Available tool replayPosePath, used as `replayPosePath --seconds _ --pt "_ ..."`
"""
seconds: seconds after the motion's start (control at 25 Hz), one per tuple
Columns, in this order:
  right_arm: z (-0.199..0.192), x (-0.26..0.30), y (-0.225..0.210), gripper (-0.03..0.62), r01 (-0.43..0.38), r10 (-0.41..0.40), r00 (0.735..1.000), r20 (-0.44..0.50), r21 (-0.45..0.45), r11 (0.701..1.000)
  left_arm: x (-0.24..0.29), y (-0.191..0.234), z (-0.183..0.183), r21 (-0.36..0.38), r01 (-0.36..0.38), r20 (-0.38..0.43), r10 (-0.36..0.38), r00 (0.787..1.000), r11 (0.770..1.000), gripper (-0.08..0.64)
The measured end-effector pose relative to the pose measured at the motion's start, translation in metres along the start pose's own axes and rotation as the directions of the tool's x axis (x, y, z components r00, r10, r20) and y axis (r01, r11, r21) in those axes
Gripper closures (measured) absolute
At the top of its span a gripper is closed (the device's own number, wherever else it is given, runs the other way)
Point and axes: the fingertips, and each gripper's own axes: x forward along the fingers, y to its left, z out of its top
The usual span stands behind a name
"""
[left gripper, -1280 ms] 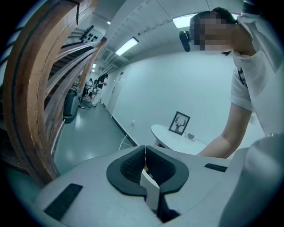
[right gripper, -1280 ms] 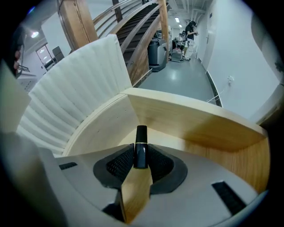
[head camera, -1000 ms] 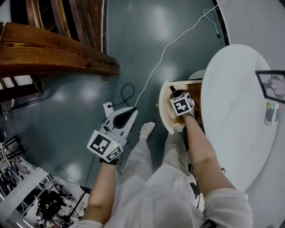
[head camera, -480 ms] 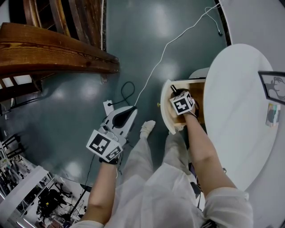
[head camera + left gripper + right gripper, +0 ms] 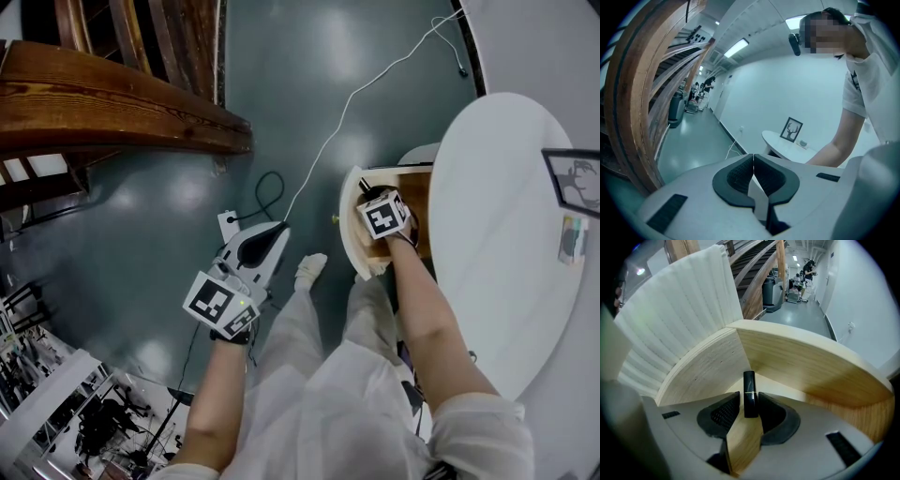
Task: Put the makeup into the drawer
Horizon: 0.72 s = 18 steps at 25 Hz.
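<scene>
Left claw [image 5: 753, 161]: closed on nothing, held out over the floor [image 5: 309, 66] beside the person's leg. It was idle, and no hazard was judged from it.
Right claw [image 5: 749, 399]: pointed steeply down into the open drawer [image 5: 705, 364]. Its jaws had just been opening, and the pads stood slightly apart with the lipstick [image 5: 749, 387] between them, not visibly pressing on it.
Task item: the lipstick was a black tube with a thin gold band. It stood roughly on end inside the drawer, its far end toward the corner where the wooden walls met. Whether that end rested on the drawer bottom could not be told.
Risk, release: a round tube left on end would probably topple and roll. If it hung clear of the bottom, it would drop and clatter.
Risk, withdrawal: one pad looked very close to the tube, so a slanted lift could drag it up or flick it over the wall.
Risk, drawer: the claw sat deep between the curved walls. A sideways pull could knock the wood, and pushing the ribbed front [image 5: 679, 310] shut too soon would trap the jaws.
Table [image 5: 497, 244]: white and oval, with a framed picture [image 5: 574, 180] well apart from the work. No risk was judged from it.
Cable [image 5: 328, 141]: white, trailing across the floor beyond the drawer. It could trip the person if they stepped forward.
</scene>
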Motion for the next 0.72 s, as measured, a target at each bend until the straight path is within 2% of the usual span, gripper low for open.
replayPosePath --seconds 0.32,0.44,0.72 --pt "0.011 -0.024 0.001 0.479 0.041 -0.04 0.999 0.025 -0.021 0.999 -0.003 -0.007 0.007 0.013 0.011 0.012 -0.011 1.0 1.0 0.542" --pt "0.006 -0.032 0.006 0.48 0.046 -0.046 0.999 0.007 -0.003 0.999 -0.006 -0.011 0.012 0.02 0.018 0.017 -0.018 1.0 1.0 0.543" --pt "0.009 -0.057 0.015 0.489 0.065 -0.066 0.997 0.029 0.019 0.998 -0.016 -0.018 0.023 0.031 0.032 0.037 -0.033 0.999 0.999 0.541"
